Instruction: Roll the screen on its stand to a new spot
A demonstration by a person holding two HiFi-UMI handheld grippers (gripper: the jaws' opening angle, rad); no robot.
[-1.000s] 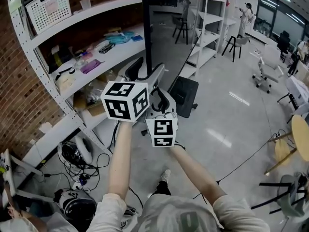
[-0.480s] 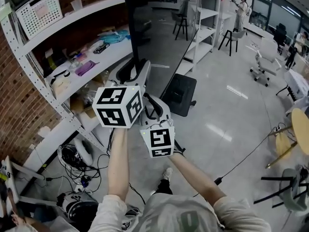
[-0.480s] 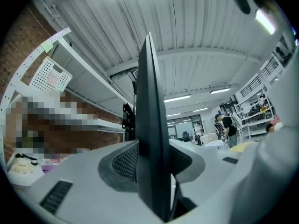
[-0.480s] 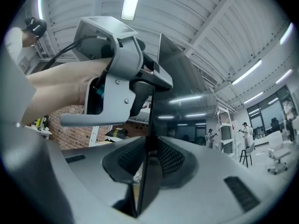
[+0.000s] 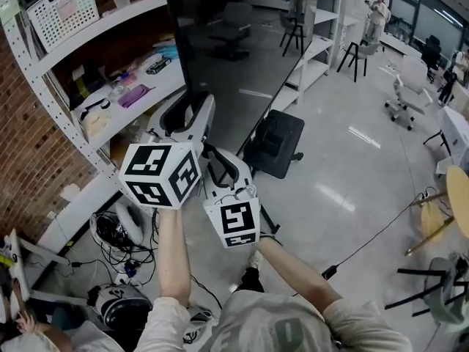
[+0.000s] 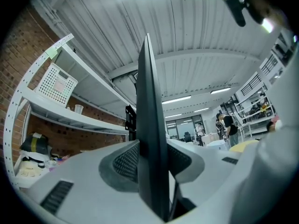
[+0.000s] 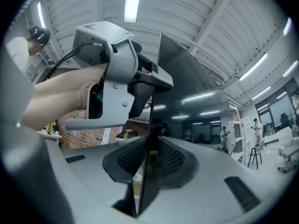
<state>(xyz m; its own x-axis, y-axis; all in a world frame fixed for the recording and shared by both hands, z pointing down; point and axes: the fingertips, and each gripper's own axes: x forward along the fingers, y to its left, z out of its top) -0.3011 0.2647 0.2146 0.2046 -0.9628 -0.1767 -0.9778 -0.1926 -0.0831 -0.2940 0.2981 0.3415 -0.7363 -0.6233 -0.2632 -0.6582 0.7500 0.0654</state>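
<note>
Head view: hand-held grippers [image 5: 189, 112] [image 5: 222, 166] on screen [image 5: 227, 57]

On my left a white shelf rack [image 5: 110, 26] stands against the brick wall [image 5: 29, 160], with a white basket [image 5: 62, 9] on top. Cables [image 5: 110, 233] tangle on the floor below.

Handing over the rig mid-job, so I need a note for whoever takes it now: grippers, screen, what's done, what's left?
Left gripper: jaws have just been closing; pads now clamp the near edge of the screen.
Right gripper: also just closed, clamped on the same edge, below the left one.
The screen stands upright on its stand, black base on the floor, next to the white shelving.
Done: both grips taken.
Left: roll it to the new spot. Mind the cables on the floor by the shelving.
</note>
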